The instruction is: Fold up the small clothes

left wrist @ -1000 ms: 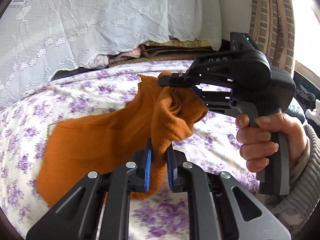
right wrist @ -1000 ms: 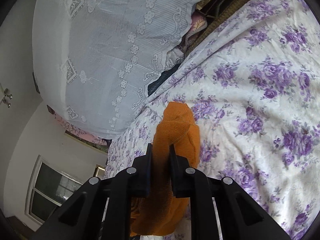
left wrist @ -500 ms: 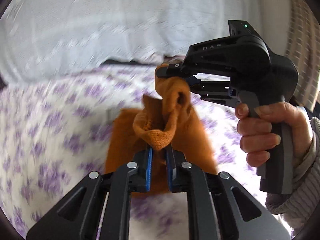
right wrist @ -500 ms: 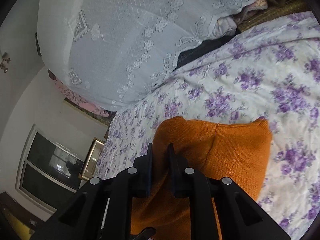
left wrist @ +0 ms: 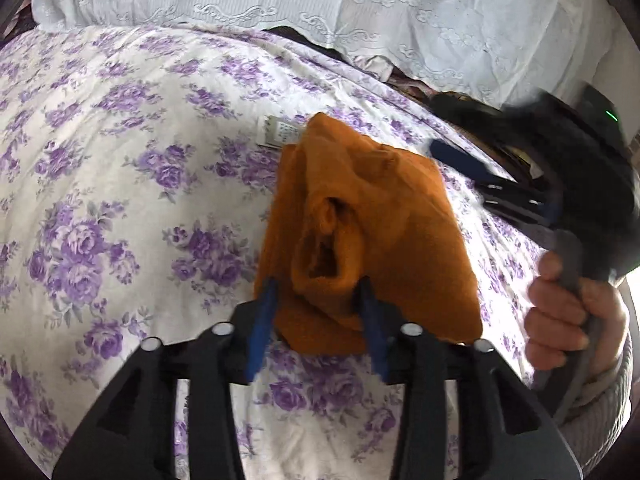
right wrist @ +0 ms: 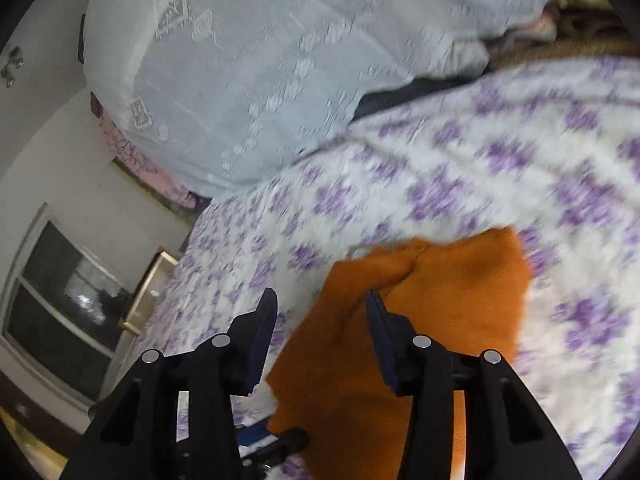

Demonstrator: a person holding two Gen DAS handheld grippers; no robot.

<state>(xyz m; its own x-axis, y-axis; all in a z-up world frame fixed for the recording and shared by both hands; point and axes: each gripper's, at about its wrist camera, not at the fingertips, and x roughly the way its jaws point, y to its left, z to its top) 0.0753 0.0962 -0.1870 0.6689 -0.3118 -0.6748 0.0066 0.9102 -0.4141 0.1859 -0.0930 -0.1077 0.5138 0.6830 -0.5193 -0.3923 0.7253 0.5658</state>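
An orange knit garment (left wrist: 372, 236) lies folded in a bunched heap on the floral bedsheet (left wrist: 120, 168). A white label shows at its far edge. My left gripper (left wrist: 316, 300) is open, its blue pads on either side of the garment's near fold. In the right wrist view the garment (right wrist: 448, 292) lies under my right gripper (right wrist: 322, 312), which is open with nothing between its jaws. The right gripper also shows, blurred, at the right of the left wrist view (left wrist: 460, 160), held by a hand.
A white lace cover (left wrist: 360, 4) drapes a pile at the back of the bed. Dark items (right wrist: 404, 96) lie at the edge of the lace. A window and a framed picture (right wrist: 148, 288) stand off the bed's left side.
Both grippers have opened and let go of the orange garment. It has dropped onto the sheet as a folded heap. The right gripper has pulled away to the right.
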